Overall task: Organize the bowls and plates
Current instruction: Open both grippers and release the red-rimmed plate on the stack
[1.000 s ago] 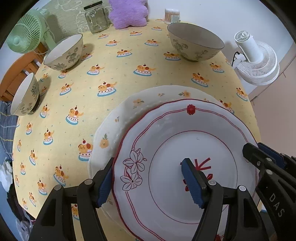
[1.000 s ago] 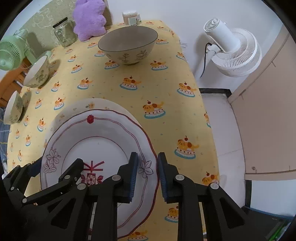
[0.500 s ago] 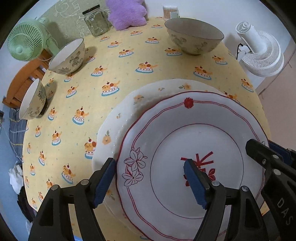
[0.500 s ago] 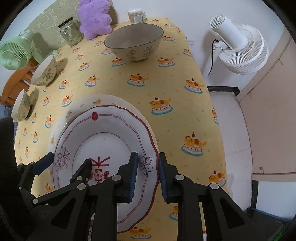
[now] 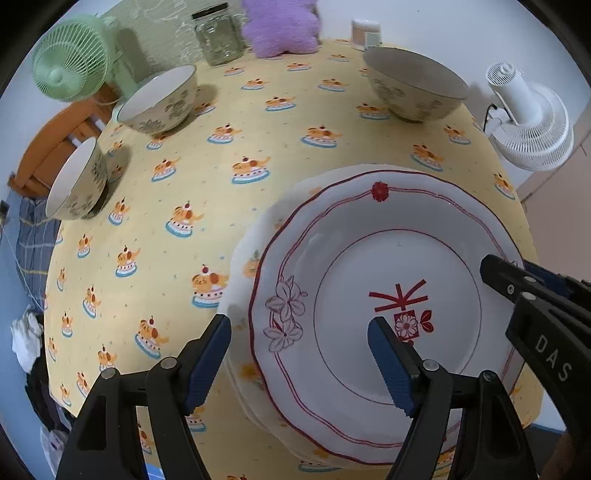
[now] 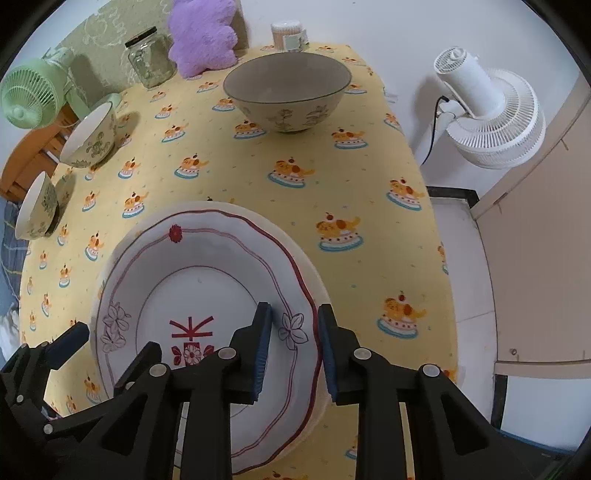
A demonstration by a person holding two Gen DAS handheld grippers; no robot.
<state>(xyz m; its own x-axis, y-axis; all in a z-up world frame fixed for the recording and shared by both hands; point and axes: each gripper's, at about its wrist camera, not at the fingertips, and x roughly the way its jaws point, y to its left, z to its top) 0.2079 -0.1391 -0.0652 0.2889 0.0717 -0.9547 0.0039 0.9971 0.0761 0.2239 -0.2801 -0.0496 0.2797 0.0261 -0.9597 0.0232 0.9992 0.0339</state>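
A white plate with red trim (image 5: 399,266) (image 6: 207,291) lies on top of a larger white flowered plate (image 5: 255,236) (image 6: 314,288) at the near edge of the table. My right gripper (image 6: 293,339) straddles the red-trimmed plate's right rim, jaws slightly apart on either side of it. My left gripper (image 5: 299,354) is open over the plates' left rim, touching nothing. Three flowered bowls stand apart: a large one at the back (image 5: 413,88) (image 6: 288,92), and two smaller ones at the left (image 5: 159,99) (image 5: 77,181).
A glass jar (image 5: 218,33), a purple plush (image 5: 280,26), a small container (image 5: 364,33) and a green fan (image 5: 70,62) stand at the back of the yellow tablecloth (image 5: 258,122). A white fan (image 6: 491,110) stands on the floor at the right.
The red-trimmed plate has slid back and left until it nearly covers the flowered plate. Both grippers have risen slightly; the right jaws have opened a little.
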